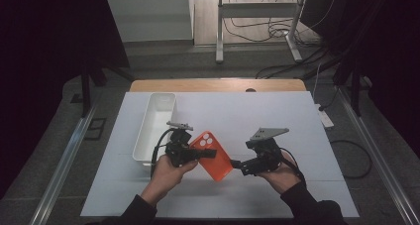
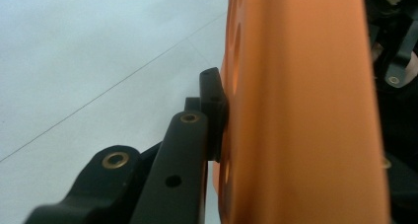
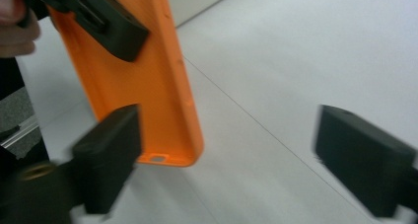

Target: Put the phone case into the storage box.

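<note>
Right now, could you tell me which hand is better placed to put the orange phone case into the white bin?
Left. The left tongs are clamped on the orange phone case, beside the white bin. The right tongs stand open, holding nothing.

High view: above, forward-down over table (image 1: pixel 277 116). Gripper views: close, both sharing orange case (image 3: pixel 148 81).

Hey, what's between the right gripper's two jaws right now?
Nothing: in the right gripper view the right gripper stands open over bare white table, with the orange phone case off beside one jaw.
</note>
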A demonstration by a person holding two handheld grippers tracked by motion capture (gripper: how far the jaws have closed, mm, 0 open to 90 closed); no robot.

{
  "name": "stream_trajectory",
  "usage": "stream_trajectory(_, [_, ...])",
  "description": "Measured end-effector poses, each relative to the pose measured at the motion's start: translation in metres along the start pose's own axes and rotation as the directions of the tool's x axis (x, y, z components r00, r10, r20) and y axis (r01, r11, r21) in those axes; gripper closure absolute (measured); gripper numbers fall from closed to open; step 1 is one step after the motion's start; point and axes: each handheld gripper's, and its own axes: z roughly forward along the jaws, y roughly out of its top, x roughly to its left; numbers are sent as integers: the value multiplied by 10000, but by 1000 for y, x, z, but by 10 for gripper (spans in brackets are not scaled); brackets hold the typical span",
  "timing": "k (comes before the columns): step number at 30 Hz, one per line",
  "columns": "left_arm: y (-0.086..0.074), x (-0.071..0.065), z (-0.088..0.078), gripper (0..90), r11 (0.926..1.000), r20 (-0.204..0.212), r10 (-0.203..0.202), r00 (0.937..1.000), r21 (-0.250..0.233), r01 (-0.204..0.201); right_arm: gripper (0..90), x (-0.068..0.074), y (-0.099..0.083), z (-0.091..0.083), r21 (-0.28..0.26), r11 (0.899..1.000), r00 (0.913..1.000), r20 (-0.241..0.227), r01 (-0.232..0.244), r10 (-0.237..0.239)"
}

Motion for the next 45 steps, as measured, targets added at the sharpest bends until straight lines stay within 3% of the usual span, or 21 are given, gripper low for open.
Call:
stream_trajectory(1, [0,0,0,844,10000,18,56,10000,33,-56,0,-1,-1,1,24,10000,10000,-48,40,-40])
stream_trajectory(8, [-1,0,-1,843,9991,184,390,9991,132,-393,0,-1,-8,5,-15,9996,9967,-752,297,-297])
stream_trajectory(15, [-2,-2,1,843,9974,461,693,9965,155,-700,0,5,-9,10,268,9984,9919,-1181,499,-464])
stream_trajectory(21, [-2,-5,3,844,9946,856,1017,9911,130,-1032,0,10,-8,12,410,9979,9878,-1495,502,-435])
stream_trajectory(30, [-1,-13,6,844,9857,1499,1649,9749,88,-1681,9,25,-5,19,1038,9900,9803,-1826,957,-756])
stream_trajectory(36, [-1,-15,8,844,9808,1818,1901,9648,75,-1946,249,27,-3,17,1011,9888,9746,-2063,1100,-873])
stream_trajectory(39, [0,-17,9,843,9779,2046,2040,9574,37,-2092,370,27,-2,17,1008,9885,9660,-2443,1126,-851])
stream_trajectory(41, [0,-18,10,843,9754,2101,2150,9537,30,-2205,474,27,-2,16,1025,9876,9560,-2804,1189,-860])
stream_trajectory(45, [-1,-18,10,840,9742,2112,2200,9524,28,-2256,661,26,-1,15,1054,9884,9341,-3510,1090,-656])
